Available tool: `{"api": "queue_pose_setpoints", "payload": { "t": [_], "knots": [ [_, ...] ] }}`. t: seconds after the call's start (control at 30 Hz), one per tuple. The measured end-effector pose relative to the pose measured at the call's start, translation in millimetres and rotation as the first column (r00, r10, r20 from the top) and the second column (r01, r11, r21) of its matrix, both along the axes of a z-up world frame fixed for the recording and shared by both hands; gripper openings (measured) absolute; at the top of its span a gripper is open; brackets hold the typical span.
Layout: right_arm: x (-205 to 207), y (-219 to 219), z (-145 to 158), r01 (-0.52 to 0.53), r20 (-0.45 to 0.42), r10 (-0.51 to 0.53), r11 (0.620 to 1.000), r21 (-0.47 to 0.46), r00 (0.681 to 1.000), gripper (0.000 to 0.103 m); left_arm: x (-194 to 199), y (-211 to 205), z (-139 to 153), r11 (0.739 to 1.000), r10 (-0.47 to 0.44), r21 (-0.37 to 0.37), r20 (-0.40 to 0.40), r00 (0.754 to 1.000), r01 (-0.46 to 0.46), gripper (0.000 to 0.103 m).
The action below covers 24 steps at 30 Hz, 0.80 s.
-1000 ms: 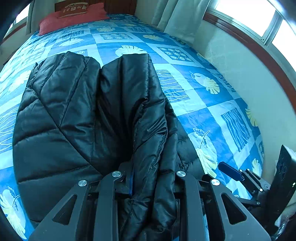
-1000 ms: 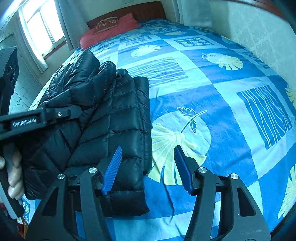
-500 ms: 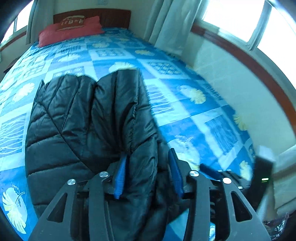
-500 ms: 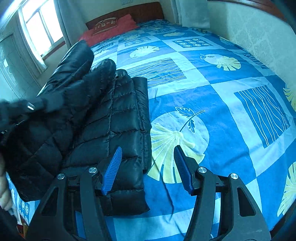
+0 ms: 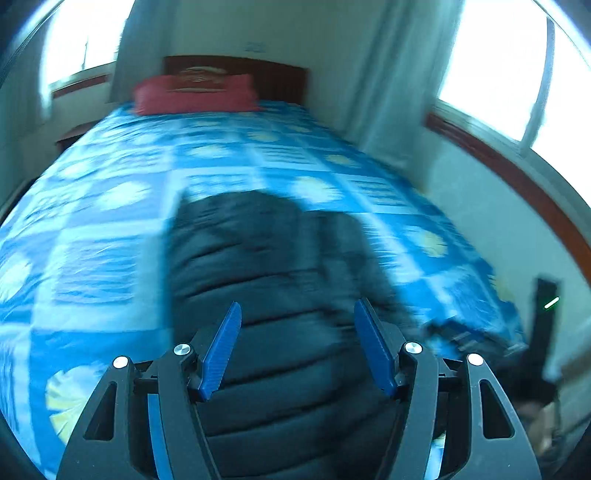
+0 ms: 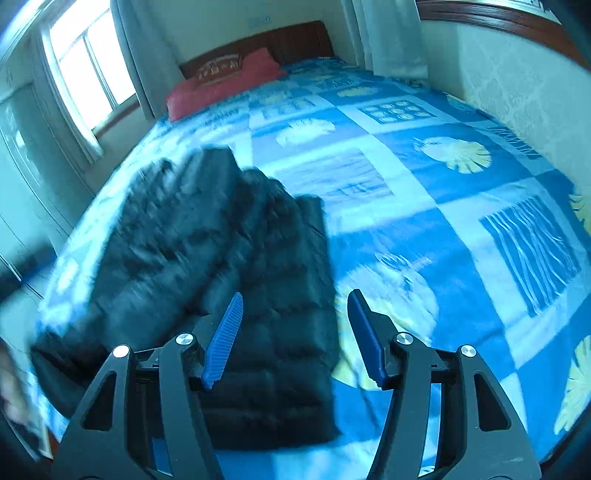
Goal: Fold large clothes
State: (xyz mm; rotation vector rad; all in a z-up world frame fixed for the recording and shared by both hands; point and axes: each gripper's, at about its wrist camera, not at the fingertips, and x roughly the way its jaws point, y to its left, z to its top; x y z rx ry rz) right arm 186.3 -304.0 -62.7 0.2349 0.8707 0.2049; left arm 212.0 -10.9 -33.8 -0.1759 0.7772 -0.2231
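A black quilted puffer jacket (image 5: 280, 280) lies folded lengthwise on the blue patterned bed (image 5: 110, 206). The left wrist view is motion-blurred. My left gripper (image 5: 297, 347) is open and empty, held above the near end of the jacket. In the right wrist view the jacket (image 6: 236, 251) lies left of centre. My right gripper (image 6: 293, 336) is open and empty, over the jacket's right near edge. Its left fingertip (image 6: 225, 332) is over the jacket and its right fingertip (image 6: 365, 336) is over the bedsheet (image 6: 461, 221).
A red pillow (image 6: 221, 81) and wooden headboard (image 6: 295, 40) are at the far end of the bed. A wall with a window (image 5: 517, 74) runs along the right side. Curtains (image 6: 388, 33) hang in the far corner. The other gripper's body (image 5: 543, 325) shows at the right edge.
My left gripper has opened and let go of the jacket fold, then risen and pulled back. The jacket has dropped flat onto the bed. My right gripper has stayed open and nearly still.
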Motion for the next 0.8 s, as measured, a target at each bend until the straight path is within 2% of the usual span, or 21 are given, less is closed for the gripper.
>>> {"api": "queue_pose_setpoints", "payload": {
  "t": [0.1, 0.23, 0.27, 0.3, 0.4, 0.47, 0.57, 0.63, 0.77, 0.8],
  "knots": [
    [19.6, 16.8, 1.0, -0.038, -0.025, 0.040, 0.997, 0.070, 0.999, 0.077, -3.1, 29.6, -18.8, 0.998, 0.061, -0.023, -0.036, 0.997, -0.062, 0.063],
    [44.7, 38.9, -21.6, -0.086, -0.139, 0.100, 0.991, 0.101, 0.985, 0.078, -10.6, 55.1, -40.7, 0.993, 0.101, -0.056, -0.075, 0.992, -0.105, 0.063],
    [47.1, 41.6, -25.3, -0.094, -0.153, 0.111, 0.989, 0.116, 0.982, 0.075, -11.8, 58.4, -45.8, 0.992, 0.101, -0.065, -0.083, 0.991, -0.107, 0.063],
    [48.2, 45.5, -28.5, -0.115, -0.158, 0.134, 0.986, 0.122, 0.978, 0.047, -13.4, 59.7, -48.4, 0.992, 0.100, -0.071, -0.087, 0.991, -0.106, 0.063],
    [45.5, 48.6, -20.6, -0.140, -0.101, 0.141, 0.990, 0.018, 0.985, 0.026, -13.5, 61.3, -53.4, 0.991, 0.085, -0.095, -0.099, 0.992, -0.094, 0.063],
    [47.5, 35.7, -17.0, -0.122, -0.086, 0.121, 0.993, -0.006, 0.989, 0.024, -14.2, 56.8, -52.6, 0.991, 0.056, -0.116, -0.092, 0.994, -0.067, 0.063],
    [53.9, 8.4, -27.4, -0.076, -0.103, 0.073, 0.997, -0.022, 0.992, 0.022, -11.1, 43.9, -51.6, 0.992, 0.006, -0.124, -0.071, 0.997, -0.014, 0.063],
    [58.7, -14.8, -44.6, -0.047, -0.136, 0.046, 0.999, 0.000, 0.990, 0.022, -7.8, 29.8, -53.6, 0.992, -0.033, -0.120, -0.070, 0.997, 0.024, 0.063],
    [64.7, -32.3, -73.9, -0.043, -0.181, 0.054, 0.997, 0.067, 0.982, 0.023, 3.0, 9.4, -69.8, 0.989, -0.084, -0.133, -0.110, 0.990, 0.069, 0.063],
    [64.9, -34.7, -77.6, -0.047, -0.182, 0.059, 0.996, 0.069, 0.982, 0.023, 6.1, 5.8, -73.9, 0.990, -0.082, -0.122, -0.116, 0.990, 0.067, 0.066]
  ]
}}
